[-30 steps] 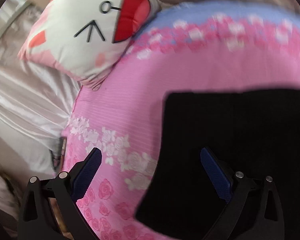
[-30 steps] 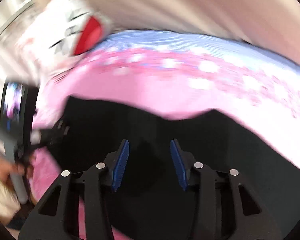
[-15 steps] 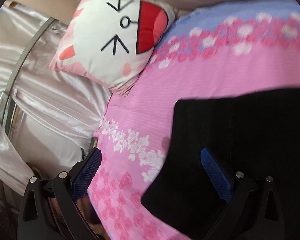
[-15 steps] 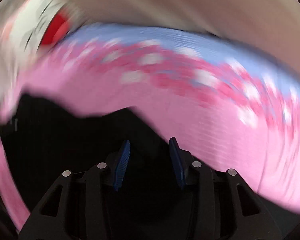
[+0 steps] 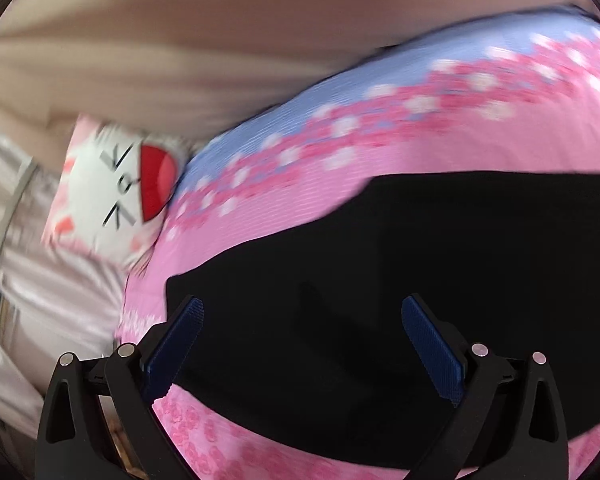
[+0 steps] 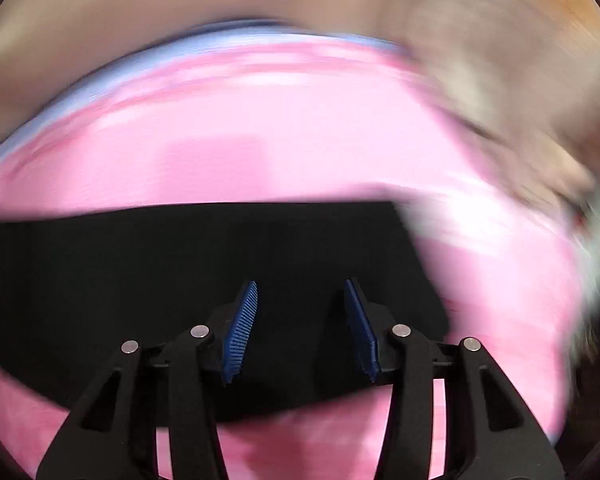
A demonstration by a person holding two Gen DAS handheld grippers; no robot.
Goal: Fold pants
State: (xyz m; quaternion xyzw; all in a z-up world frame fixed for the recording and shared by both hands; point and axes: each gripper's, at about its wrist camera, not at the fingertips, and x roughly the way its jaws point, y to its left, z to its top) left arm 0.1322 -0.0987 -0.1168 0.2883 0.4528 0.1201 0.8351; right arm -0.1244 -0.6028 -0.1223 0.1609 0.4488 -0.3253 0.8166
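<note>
Low in both frames, your left gripper (image 5: 302, 328) gapes wide and your right gripper (image 6: 300, 320) stands half open over the black pants (image 5: 420, 280), gripping nothing. Pink floral bedspread (image 5: 300, 208) borders the pants' edges, with a cat-face pillow (image 5: 120, 188) at left.

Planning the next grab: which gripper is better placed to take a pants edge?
Left, probably. The left gripper is wide open beside the pants corner edge. The right gripper, narrower, hangs over mid-cloth, and its view is blurred.

One black pants (image 5: 400, 300), one cat-face pillow (image 5: 116, 196) (blurred), one pink bedspread (image 5: 380, 152).
</note>
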